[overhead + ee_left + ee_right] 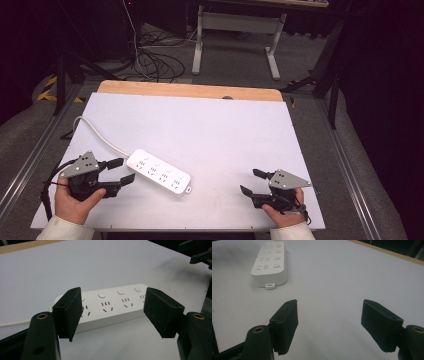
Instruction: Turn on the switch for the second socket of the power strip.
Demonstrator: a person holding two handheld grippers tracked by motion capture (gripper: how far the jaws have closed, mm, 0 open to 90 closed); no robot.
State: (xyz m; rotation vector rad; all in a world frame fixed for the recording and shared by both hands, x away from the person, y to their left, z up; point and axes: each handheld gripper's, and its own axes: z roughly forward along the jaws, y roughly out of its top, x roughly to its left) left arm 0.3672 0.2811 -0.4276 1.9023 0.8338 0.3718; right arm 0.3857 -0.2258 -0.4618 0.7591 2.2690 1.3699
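Note:
A white power strip [158, 171] with several sockets and buttons lies flat on the white table, left of centre, its white cord [97, 133] running off to the far left edge. My left gripper [121, 170] is open just left of the strip's cord end, jaws pointing at it. In the left gripper view the strip [110, 303] lies just beyond the spread jaws, untouched. My right gripper [252, 181] is open near the table's front right, holding nothing. The right gripper view shows the strip [270, 263] far off at upper left.
The white table top [210, 125] has a wooden strip [190, 91] along its far edge. Beyond it on the floor are tangled cables [155, 62] and a white desk frame [235, 30]. Metal rails run along both sides of the table.

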